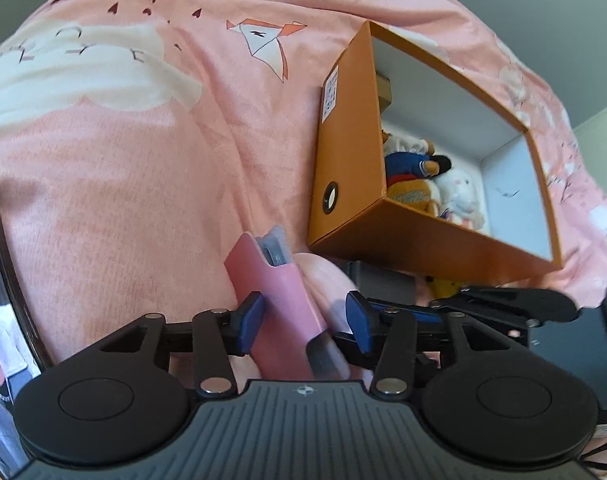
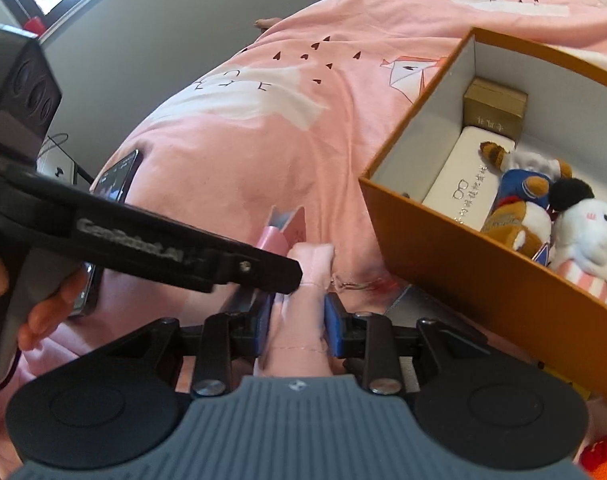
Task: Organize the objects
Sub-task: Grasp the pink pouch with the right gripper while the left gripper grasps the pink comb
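A pink pouch [image 1: 281, 312] with a grey item showing at its open top lies between the fingers of my left gripper [image 1: 303, 322], which is open around it. In the right wrist view my right gripper [image 2: 297, 320] is shut on a pink fabric flap [image 2: 303, 312] of the same pouch, whose open top [image 2: 287, 228] shows beyond the left gripper's arm. An orange box [image 1: 355, 152] with white inner walls stands on the pink bedsheet to the right. It holds plush toys [image 2: 543, 216], a white case [image 2: 463, 176] and a small gold box [image 2: 493, 108].
The pink patterned bedsheet [image 1: 123, 140] covers the bed. A phone [image 2: 117, 176] lies on the sheet at the left. The left gripper's black body [image 2: 103, 236] crosses the right wrist view. A yellow item [image 1: 443, 284] lies under the box's near edge.
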